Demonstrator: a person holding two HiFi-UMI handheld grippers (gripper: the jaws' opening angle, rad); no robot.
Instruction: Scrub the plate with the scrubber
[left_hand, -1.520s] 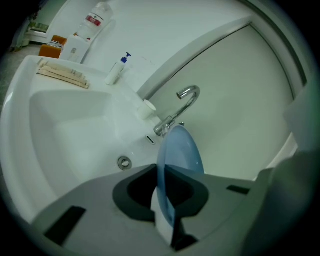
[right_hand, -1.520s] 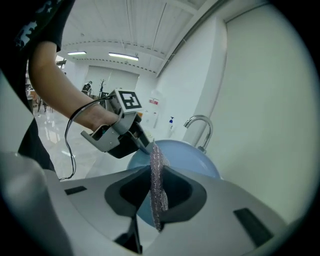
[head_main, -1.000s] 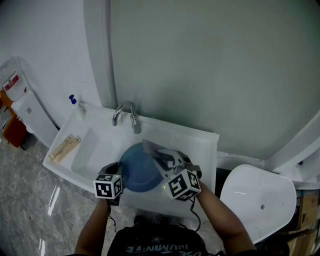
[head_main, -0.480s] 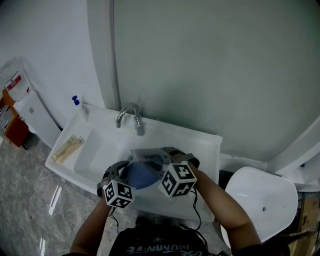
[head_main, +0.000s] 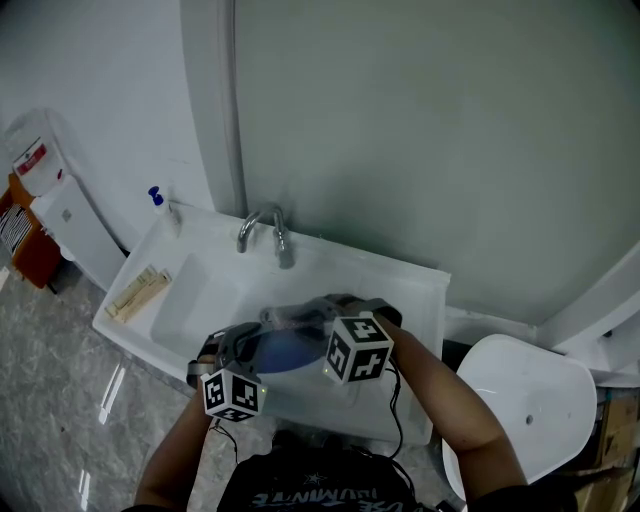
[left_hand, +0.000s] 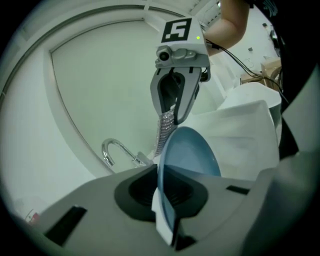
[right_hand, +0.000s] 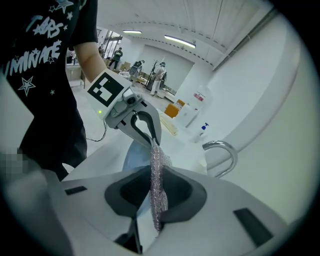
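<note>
Blue plate (left_hand: 192, 155) edge-on, left gripper view

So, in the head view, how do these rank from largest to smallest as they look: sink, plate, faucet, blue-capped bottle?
1. sink
2. plate, though partly covered
3. faucet
4. bottle, clearly smallest; it also stands farthest away

plate (left_hand: 192, 155): blue | scrubber (right_hand: 157, 190): silvery mesh, perhaps pinkish | sink (head_main: 400, 275): white
</note>
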